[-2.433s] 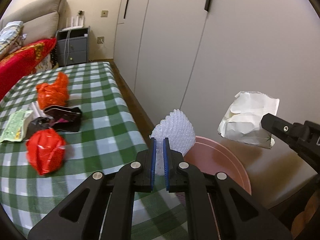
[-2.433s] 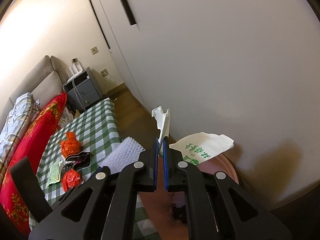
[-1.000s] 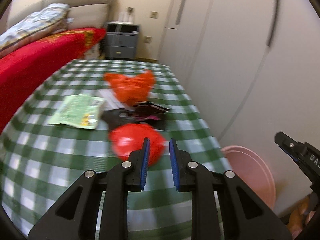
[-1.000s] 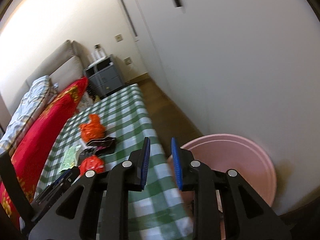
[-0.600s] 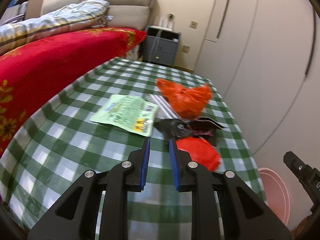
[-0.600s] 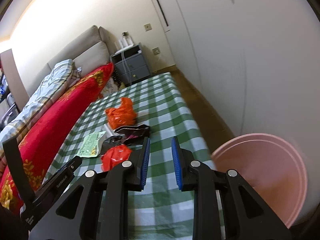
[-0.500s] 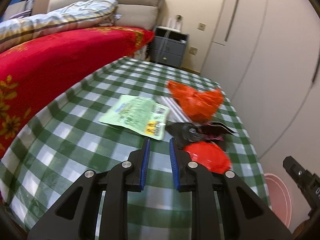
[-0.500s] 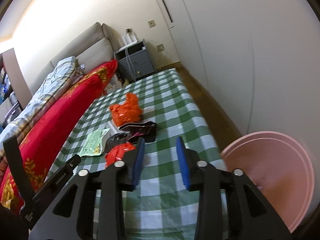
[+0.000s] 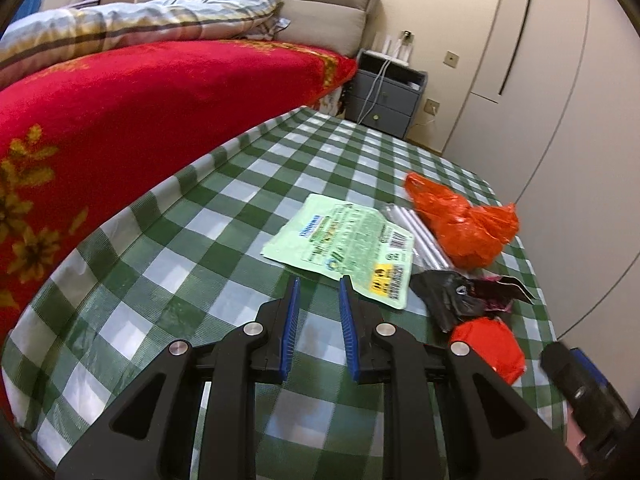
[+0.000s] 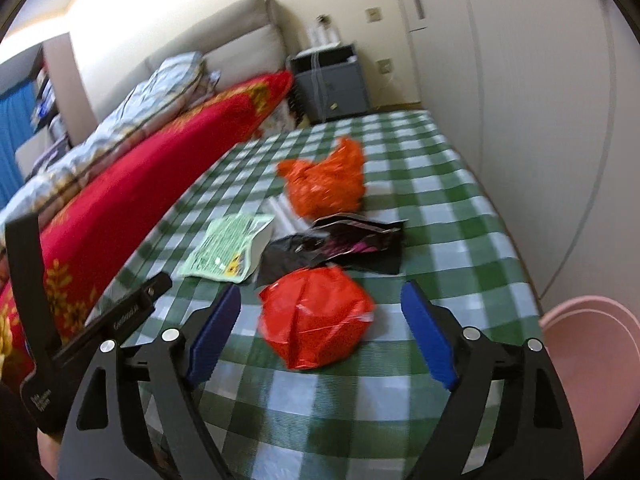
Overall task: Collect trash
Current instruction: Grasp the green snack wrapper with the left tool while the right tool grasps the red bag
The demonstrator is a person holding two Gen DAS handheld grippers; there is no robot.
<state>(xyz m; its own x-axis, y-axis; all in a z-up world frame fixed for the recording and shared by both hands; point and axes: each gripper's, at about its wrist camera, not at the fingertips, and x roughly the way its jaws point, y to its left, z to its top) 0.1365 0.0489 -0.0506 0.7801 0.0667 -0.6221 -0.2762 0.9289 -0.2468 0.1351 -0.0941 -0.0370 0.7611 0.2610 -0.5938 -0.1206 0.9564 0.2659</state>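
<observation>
Two views differ: only the right wrist view shows the pink basin [image 10: 592,364], off the table's near right corner. Right gripper [image 10: 320,300] is spread wide, empty, with the crumpled red bag [image 10: 316,320] on the green-checked tablecloth [image 10: 436,216] between and just beyond its pads. Left gripper [image 9: 316,304] is parted narrowly, empty, tips just short of the green wrapper [image 9: 344,240]. Wrapper print is too small to read; the left gripper's lettering is blurred

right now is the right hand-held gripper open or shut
Open. In the right wrist view the right hand-held gripper has its blue pads spread wide on either side of the red crumpled bag, with gaps on both sides.
</observation>
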